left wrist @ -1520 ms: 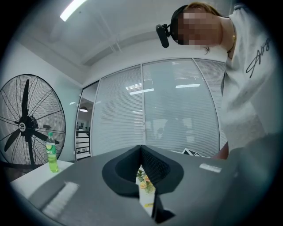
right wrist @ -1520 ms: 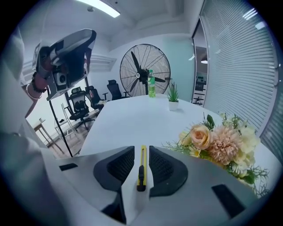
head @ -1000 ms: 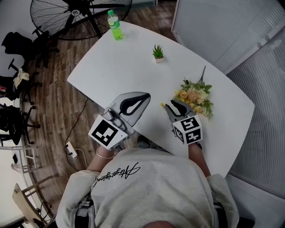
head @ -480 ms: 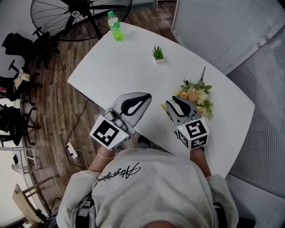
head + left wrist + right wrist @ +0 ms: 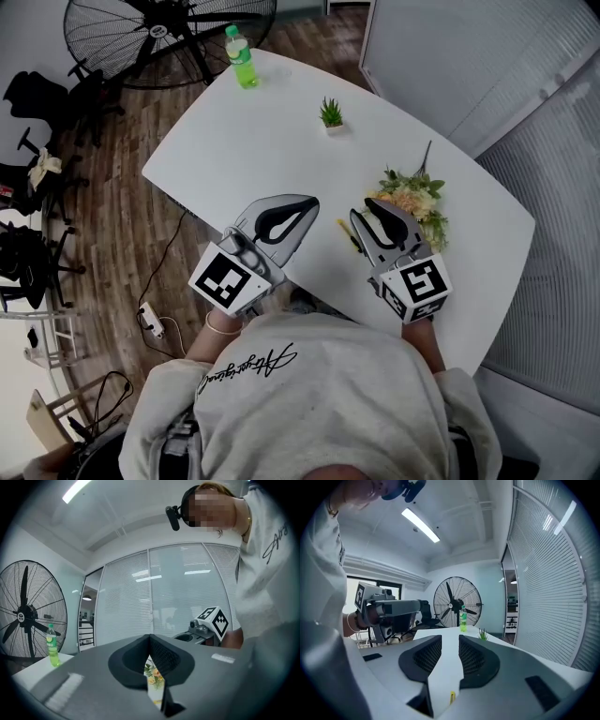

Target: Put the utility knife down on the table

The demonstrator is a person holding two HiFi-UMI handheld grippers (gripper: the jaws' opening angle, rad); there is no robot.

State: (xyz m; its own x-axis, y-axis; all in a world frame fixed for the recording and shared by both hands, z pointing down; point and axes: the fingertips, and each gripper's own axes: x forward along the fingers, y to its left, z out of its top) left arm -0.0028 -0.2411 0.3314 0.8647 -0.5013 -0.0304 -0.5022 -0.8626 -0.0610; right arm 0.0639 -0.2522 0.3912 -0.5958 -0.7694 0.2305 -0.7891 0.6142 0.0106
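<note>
The utility knife point(image 5: 349, 234), a thin yellow and black thing, lies flat on the white table point(image 5: 253, 141) near its front edge. My right gripper point(image 5: 370, 208) is just right of the knife, open, with nothing between its jaws. In the right gripper view the gripper point(image 5: 450, 639) shows a clear gap, and a yellow bit of the knife point(image 5: 452, 696) lies on the table below it. My left gripper point(image 5: 312, 201) hovers left of the knife, shut and empty. Its tips meet in the left gripper view point(image 5: 150, 639).
A bouquet of flowers point(image 5: 412, 202) lies just beyond the right gripper. A small potted plant point(image 5: 332, 112) and a green bottle point(image 5: 241, 56) stand at the far side of the table. A big floor fan point(image 5: 169, 28) and chairs point(image 5: 28, 103) stand on the wooden floor at the left.
My right gripper has drawn back toward the person and to the right, and more of the knife now shows on the table beside it. The left gripper has barely moved.
</note>
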